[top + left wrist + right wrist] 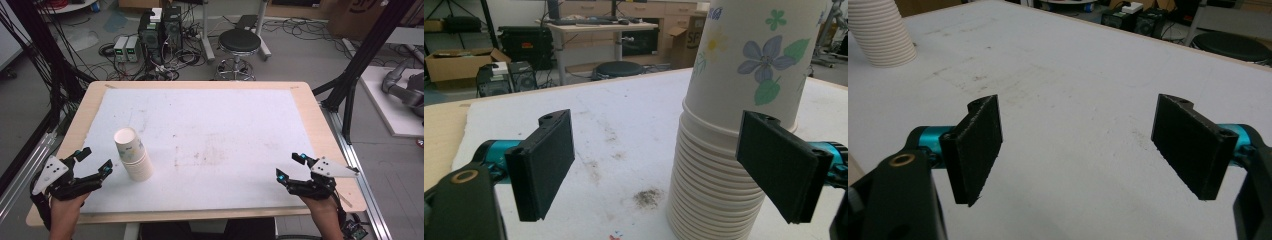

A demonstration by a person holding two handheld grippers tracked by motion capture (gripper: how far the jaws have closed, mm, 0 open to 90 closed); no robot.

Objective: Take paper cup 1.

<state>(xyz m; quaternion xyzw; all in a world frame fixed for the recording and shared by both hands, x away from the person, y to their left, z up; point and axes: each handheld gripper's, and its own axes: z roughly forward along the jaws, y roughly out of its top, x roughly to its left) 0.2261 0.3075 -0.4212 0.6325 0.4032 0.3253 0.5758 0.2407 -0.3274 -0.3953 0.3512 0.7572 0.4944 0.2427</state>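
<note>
A tall stack of nested white paper cups (133,155) stands upright on the white mat at the left of the table; the top cup carries a flower print (744,85). My left gripper (96,160) hovers just left of the stack with its jaws open and nothing between them; in the left gripper view the stack rises just beyond the right jaw. My right gripper (291,166) sits near the table's front right, open and empty (1088,145). The foot of the cup stack (883,35) shows far off in the right gripper view.
The white mat (210,135) covers most of a wooden table (320,130) and bears faint stains. Beyond the table stand a black stool (239,47), computer boxes (160,30) and loose cables on the floor. Black frame posts rise at both sides.
</note>
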